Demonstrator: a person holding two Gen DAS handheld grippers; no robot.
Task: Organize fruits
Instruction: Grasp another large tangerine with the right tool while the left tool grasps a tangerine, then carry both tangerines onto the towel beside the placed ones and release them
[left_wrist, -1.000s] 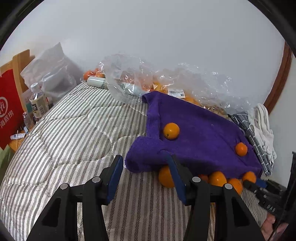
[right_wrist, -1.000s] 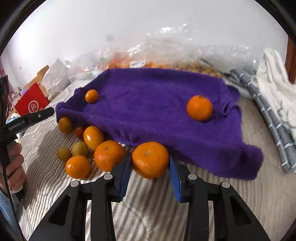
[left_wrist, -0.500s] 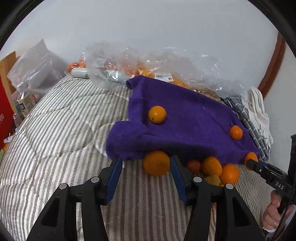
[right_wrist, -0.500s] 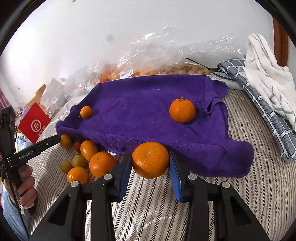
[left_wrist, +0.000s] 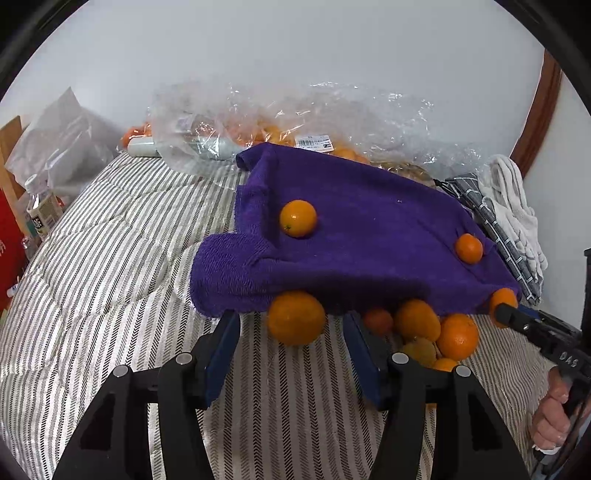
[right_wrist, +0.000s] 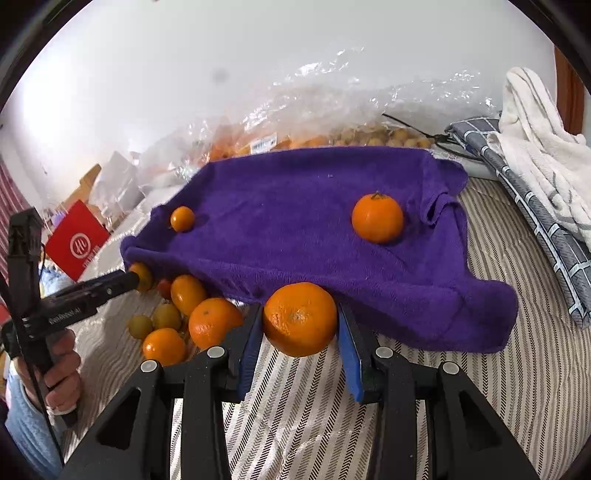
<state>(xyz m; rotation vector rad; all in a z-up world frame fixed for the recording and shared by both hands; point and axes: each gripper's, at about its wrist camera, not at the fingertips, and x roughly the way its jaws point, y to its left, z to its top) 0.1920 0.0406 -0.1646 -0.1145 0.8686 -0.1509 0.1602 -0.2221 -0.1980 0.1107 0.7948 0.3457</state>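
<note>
A purple towel (left_wrist: 362, 229) (right_wrist: 317, 229) lies on a striped bed with two oranges on it, a small one (left_wrist: 297, 218) (right_wrist: 182, 218) and another (left_wrist: 468, 248) (right_wrist: 376, 218). My left gripper (left_wrist: 291, 332) is open, its fingers on either side of an orange (left_wrist: 296, 316) at the towel's near edge, with gaps on both sides. My right gripper (right_wrist: 300, 328) is shut on a large orange (right_wrist: 300, 318) held just in front of the towel. A pile of several oranges and small yellow-green fruits (right_wrist: 177, 317) (left_wrist: 432, 332) lies by the towel edge.
Clear plastic bags of fruit (left_wrist: 295, 122) (right_wrist: 332, 122) lie behind the towel by the wall. A grey checked cloth and white towel (right_wrist: 535, 177) (left_wrist: 509, 214) lie at the right. A bottle (left_wrist: 40, 210) and a red bag (right_wrist: 77, 243) stand at the left.
My left gripper has moved forward and right until the orange at the towel edge sits between its open fingers. My right gripper has lifted slightly with its orange.
</note>
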